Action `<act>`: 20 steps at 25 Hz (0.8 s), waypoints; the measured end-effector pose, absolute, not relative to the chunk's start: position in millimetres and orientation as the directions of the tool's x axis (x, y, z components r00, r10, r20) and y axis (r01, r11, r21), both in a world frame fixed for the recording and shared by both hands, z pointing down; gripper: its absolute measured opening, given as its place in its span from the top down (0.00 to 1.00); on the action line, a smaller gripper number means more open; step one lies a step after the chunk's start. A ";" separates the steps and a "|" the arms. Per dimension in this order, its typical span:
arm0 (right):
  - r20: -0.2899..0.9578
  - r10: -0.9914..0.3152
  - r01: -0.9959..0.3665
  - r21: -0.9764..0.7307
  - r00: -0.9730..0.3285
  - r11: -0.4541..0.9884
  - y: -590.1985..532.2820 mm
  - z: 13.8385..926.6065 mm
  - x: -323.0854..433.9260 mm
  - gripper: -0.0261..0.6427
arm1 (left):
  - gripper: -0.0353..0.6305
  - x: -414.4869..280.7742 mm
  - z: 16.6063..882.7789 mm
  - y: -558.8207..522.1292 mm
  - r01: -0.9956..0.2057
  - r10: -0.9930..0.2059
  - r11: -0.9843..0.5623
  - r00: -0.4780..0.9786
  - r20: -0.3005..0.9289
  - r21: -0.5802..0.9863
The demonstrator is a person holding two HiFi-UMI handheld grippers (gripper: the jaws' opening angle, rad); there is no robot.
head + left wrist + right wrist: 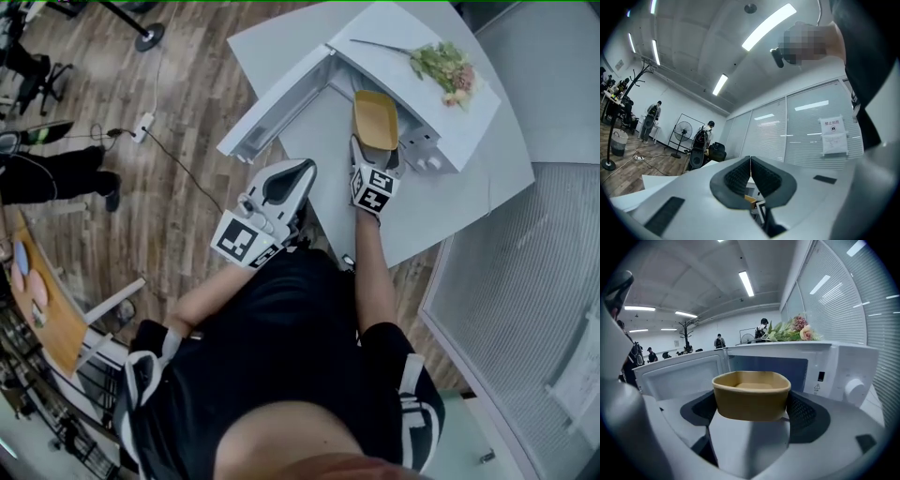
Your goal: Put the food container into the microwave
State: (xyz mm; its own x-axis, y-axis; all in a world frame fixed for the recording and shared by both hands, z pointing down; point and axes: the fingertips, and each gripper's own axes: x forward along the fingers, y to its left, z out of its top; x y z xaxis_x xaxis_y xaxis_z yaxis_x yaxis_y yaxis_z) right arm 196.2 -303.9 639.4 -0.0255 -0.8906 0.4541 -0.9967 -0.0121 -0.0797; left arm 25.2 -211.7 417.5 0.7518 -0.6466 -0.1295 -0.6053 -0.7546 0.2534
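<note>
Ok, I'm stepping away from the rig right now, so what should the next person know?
Left gripper: shut, empty, near the body.
Right gripper: shut on the food container, holding it level at the mouth of the microwave.
Door: open.
Done: container gripped and at the opening.
Left: set it inside, release, withdraw.

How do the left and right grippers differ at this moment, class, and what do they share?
The right gripper's tongs clamp the tan food container; the left gripper's tongs are shut on nothing. The right gripper reaches toward the open microwave; the left gripper sits nearer the person's body. Both carry a marker cube.
</note>
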 end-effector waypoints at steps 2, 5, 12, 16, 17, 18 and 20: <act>0.463 -0.886 -0.997 -0.067 -0.005 -0.029 -334.1 652.8 202.4 0.24 | 0.91 28.6 420.3 -233.9 -0.601 -0.643 -0.757 0.756 -0.127 0.257; 0.485 -0.874 -0.997 -0.057 0.025 -0.060 -371.6 673.1 215.7 0.24 | 0.91 33.6 430.0 -262.5 -0.599 -0.642 -0.754 0.759 -0.108 0.269; 0.537 -0.841 -0.993 -0.043 0.073 -0.113 -425.6 711.2 239.4 0.24 | 0.91 41.5 445.3 -303.9 -0.591 -0.635 -0.750 0.769 -0.074 0.298; 0.553 -0.829 -0.992 -0.031 0.087 -0.125 -445.4 725.8 249.9 0.24 | 0.91 44.0 452.1 -318.9 -0.593 -0.634 -0.749 0.772 -0.058 0.295; 0.559 -0.824 -0.991 -0.028 0.090 -0.127 -449.5 729.5 251.9 0.24 | 0.91 43.9 453.4 -322.0 -0.594 -0.634 -0.748 0.771 -0.054 0.297; 0.567 -0.819 -0.991 -0.024 0.092 -0.128 -453.1 733.2 253.5 0.24 | 0.91 43.6 454.6 -324.8 -0.594 -0.634 -0.747 0.771 -0.051 0.298; 0.584 -0.806 -0.992 -0.017 0.094 -0.128 -458.4 740.0 255.1 0.24 | 0.91 43.4 457.3 -329.4 -0.595 -0.633 -0.746 0.773 -0.042 0.299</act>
State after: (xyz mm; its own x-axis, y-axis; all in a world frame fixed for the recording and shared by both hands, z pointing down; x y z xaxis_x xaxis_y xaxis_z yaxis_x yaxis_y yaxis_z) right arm 255.1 -458.4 740.0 0.0936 -0.8062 0.5841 -0.9916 -0.1278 -0.0175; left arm 43.4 -329.4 457.3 0.7726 -0.6334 -0.0423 -0.5951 -0.7458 0.2995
